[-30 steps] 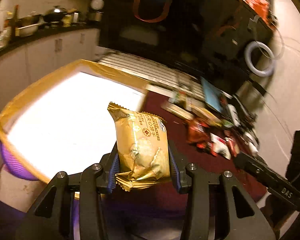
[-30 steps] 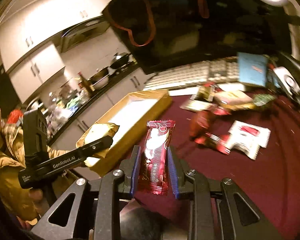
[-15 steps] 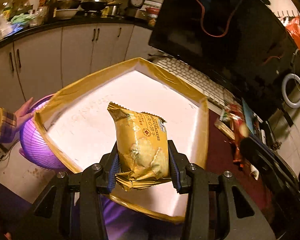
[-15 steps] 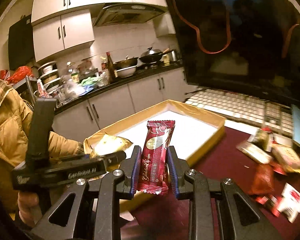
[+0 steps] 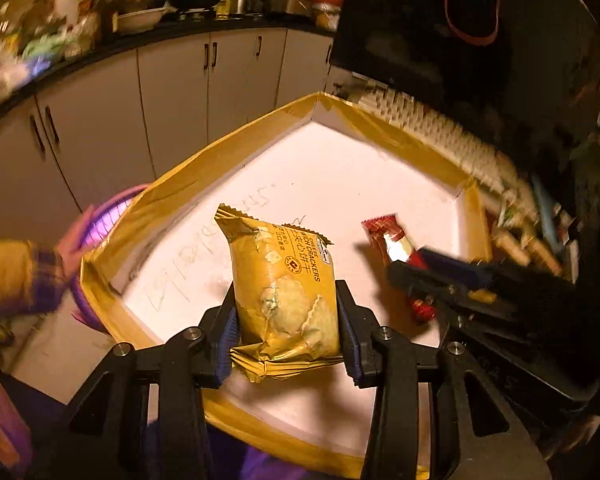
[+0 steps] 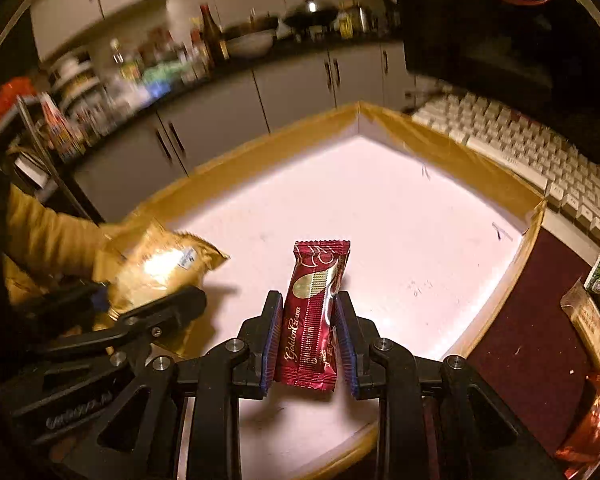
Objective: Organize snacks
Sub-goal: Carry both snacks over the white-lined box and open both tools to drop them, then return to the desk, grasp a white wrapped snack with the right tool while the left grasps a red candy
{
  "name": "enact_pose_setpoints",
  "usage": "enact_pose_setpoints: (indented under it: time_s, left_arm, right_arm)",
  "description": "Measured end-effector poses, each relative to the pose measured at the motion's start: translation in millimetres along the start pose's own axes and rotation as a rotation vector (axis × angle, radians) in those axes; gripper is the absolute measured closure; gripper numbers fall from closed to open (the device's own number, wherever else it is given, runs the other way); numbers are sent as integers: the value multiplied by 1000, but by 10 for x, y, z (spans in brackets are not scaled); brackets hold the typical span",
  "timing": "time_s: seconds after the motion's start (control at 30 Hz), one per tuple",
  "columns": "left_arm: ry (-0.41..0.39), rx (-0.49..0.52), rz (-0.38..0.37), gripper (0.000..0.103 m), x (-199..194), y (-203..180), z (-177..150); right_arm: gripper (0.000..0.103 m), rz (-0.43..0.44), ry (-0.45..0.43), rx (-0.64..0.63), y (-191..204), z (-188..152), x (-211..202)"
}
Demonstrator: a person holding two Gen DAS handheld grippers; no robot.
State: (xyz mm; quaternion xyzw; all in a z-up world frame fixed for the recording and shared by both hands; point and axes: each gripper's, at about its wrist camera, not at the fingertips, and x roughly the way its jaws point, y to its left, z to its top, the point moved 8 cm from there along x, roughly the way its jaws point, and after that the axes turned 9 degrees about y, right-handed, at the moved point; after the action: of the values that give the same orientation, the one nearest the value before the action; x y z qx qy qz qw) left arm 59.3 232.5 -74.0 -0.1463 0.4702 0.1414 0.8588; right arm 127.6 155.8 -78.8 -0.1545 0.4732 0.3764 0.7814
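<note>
Left wrist view shows your left gripper (image 5: 286, 332) with its fingers pinching the gold cracker packet (image 5: 284, 288) over the white tray (image 5: 416, 152), and a hand (image 5: 74, 240) on a purple basket (image 5: 100, 224) at the tray's far left edge. Only the right wrist view shows the right gripper (image 6: 308, 344) pinching the red wafer bar (image 6: 312, 320), plus the keyboard (image 6: 540, 152) and maroon tabletop (image 6: 532, 328). The snacks at the tabletop's right edge are cut off and blurred.
</note>
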Motion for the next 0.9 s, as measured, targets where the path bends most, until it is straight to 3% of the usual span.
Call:
enact_pose_setpoints:
  time_s: [0.1, 0.2, 0.27, 0.4, 0.47, 0.53, 0.63, 0.77, 0.9]
  left_arm:
    - [9, 37, 57, 62, 85, 18, 42]
    - [9, 27, 64, 61, 91, 78, 79]
    - [21, 23, 51, 57, 96, 105, 94]
    - [-10, -19, -6, 50, -32, 163, 132]
    - [-71, -41, -32, 29, -185, 165, 158]
    - [-119, -32, -31, 24, -314, 109, 160]
    - [-128, 21, -120, 24, -452, -230, 60]
    - [-107, 211, -292, 24, -590, -974, -252]
    - [-66, 405, -292, 24, -569, -1632, -634]
  right_arm:
    - [76, 10, 25, -8, 8, 7, 41]
    - [75, -20, 73, -32, -2, 3, 136]
    - [74, 5, 65, -24, -3, 9, 97]
    - [52, 46, -69, 107, -207, -45, -339]
    - [43, 80, -151, 205, -393, -207, -666]
    - [43, 92, -200, 276, -552, -409, -906]
    - [41, 75, -257, 377, -868, -817, -1208]
    - [41, 14, -284, 466, -1242, -1230, -1431]
    - [41, -43, -268, 546, -1636, -1637, -1535]
